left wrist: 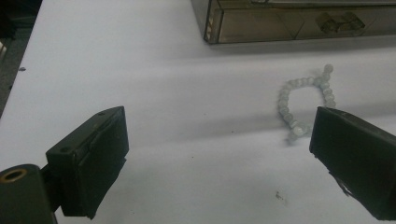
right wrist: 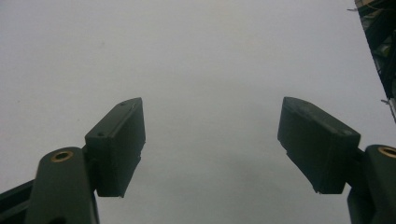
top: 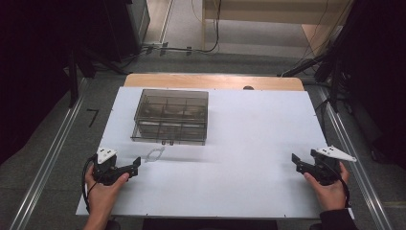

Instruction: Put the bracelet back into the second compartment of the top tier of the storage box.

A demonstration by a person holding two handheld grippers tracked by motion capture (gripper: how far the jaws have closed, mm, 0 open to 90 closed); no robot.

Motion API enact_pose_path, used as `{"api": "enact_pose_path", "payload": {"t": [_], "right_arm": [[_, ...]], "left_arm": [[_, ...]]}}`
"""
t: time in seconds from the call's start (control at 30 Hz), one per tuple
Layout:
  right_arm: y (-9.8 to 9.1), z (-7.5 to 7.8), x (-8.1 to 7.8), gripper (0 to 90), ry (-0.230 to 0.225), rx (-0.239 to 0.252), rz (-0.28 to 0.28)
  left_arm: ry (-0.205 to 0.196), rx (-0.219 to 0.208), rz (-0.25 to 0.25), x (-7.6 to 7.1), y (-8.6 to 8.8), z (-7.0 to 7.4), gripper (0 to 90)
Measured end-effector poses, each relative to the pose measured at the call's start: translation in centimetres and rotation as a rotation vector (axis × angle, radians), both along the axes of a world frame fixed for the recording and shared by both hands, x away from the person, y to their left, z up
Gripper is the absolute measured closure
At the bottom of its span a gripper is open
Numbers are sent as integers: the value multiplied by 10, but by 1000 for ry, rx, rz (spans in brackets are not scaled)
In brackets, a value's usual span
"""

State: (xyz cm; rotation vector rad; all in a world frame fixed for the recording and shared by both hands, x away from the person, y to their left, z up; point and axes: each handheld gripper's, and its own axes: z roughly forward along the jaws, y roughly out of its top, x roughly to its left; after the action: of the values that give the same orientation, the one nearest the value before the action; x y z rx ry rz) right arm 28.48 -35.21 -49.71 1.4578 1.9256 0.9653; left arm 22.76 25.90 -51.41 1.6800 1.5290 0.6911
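I have both grippers low over the white table (top: 239, 158), one at each near corner. My left gripper (top: 135, 165) sits at the near left, held in the left hand (top: 103, 189), and its jaws stand wide apart with nothing between them. Through the left gripper view the same gripper (left wrist: 219, 149) looks over bare white surface toward the bead bracelet (left wrist: 306, 100), a small loop of pale, translucent beads lying flat on the table. The bracelet lies ahead of the jaws and close to the right one, whose tip hides its nearest bead, so I cannot tell whether they touch. In the high view the bracelet (top: 154, 154) rests just in front of the clear compartment box (top: 171, 116), between that box and my left gripper. The box stands on the far left part of the table, its lid down, dividers showing through the smoky plastic; its front edge with a latch appears in the left gripper view (left wrist: 299, 23).

My right gripper (top: 297, 162) is at the near right, well apart from bracelet and box, in the right hand (top: 330, 189). Its jaws are released too, spread wide over bare table (right wrist: 210, 130)
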Motion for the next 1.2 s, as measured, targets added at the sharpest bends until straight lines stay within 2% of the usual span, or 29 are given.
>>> {"api": "enact_pose_path", "payload": {"t": [0.5,0.6,0.73,1.0,1.2], "right_arm": [[0,0,0,215,-1,2,-8],[0,0,0,215,-1,3,-8],[0,0,1,215,0,2,-11],[0,0,1,216,2,2,-9],[0,0,1,216,4,4,-8]], "left_arm": [[11,-15,-20,0,-3,-1,68],[10,-17,-21,0,-3,0,84],[14,-34,-52,0,-4,-1,152],[25,-55,-73,2,-7,-1,179],[40,-48,-83,3,-9,-2,208]]}}
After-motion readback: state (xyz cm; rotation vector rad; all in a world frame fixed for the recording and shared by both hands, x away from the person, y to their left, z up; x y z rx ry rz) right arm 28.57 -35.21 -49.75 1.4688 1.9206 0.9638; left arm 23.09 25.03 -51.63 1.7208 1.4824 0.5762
